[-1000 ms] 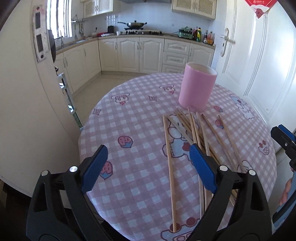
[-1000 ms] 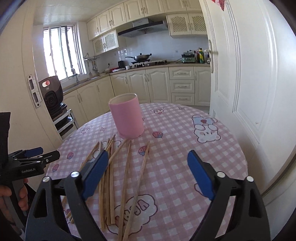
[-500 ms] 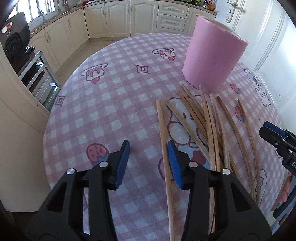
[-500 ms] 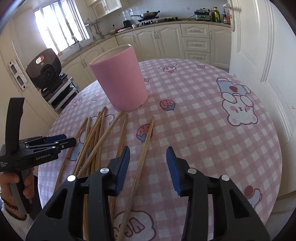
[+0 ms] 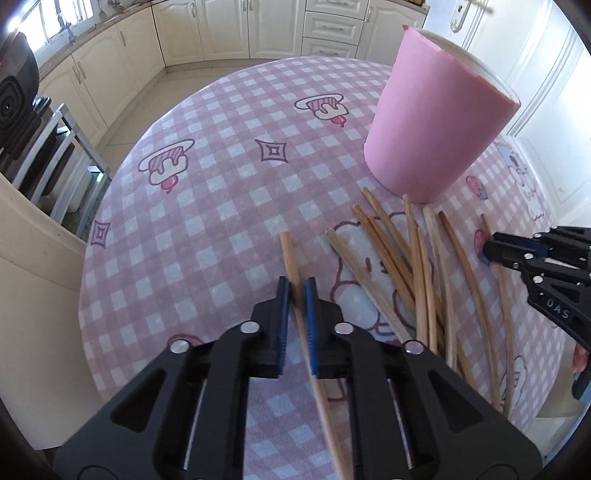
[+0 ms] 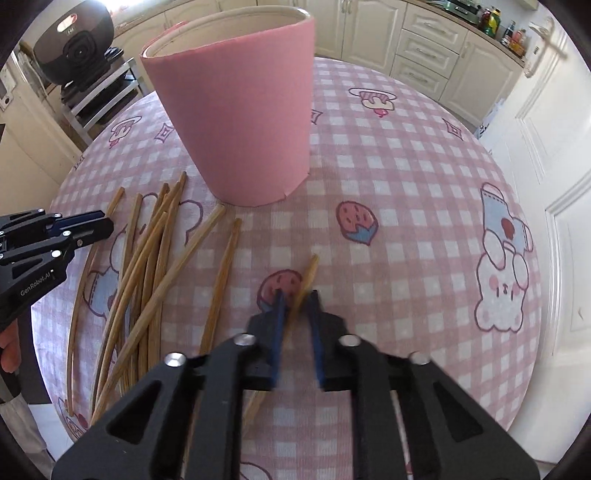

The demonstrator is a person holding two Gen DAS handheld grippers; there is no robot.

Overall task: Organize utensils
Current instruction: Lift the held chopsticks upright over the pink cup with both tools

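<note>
A tall pink cup (image 5: 436, 129) (image 6: 240, 118) stands upright on the round table with a pink checked cloth (image 5: 203, 221) (image 6: 406, 221). Several wooden chopsticks (image 5: 417, 266) (image 6: 147, 266) lie fanned out in front of it. My left gripper (image 5: 297, 284) points steeply down, its jaws closing the last bit and pinching the leftmost chopstick (image 5: 288, 251), which lies apart from the pile. My right gripper (image 6: 297, 295), blurred, is likewise closing on the rightmost chopstick (image 6: 310, 269), near its far end. Each gripper also shows in the other's view: right gripper (image 5: 491, 251), left gripper (image 6: 103, 225).
Cream kitchen cabinets (image 5: 229, 29) run along the back. A black appliance on a metal rack (image 6: 74, 48) stands left of the table, and a white door (image 6: 554, 184) is close on the right. A hand (image 6: 7, 354) holds the left gripper's grip.
Both grippers came down and forward toward the table, tipped steeply downward, and went from wide open to shut, each around one chopstick at an outer edge of the pile.
</note>
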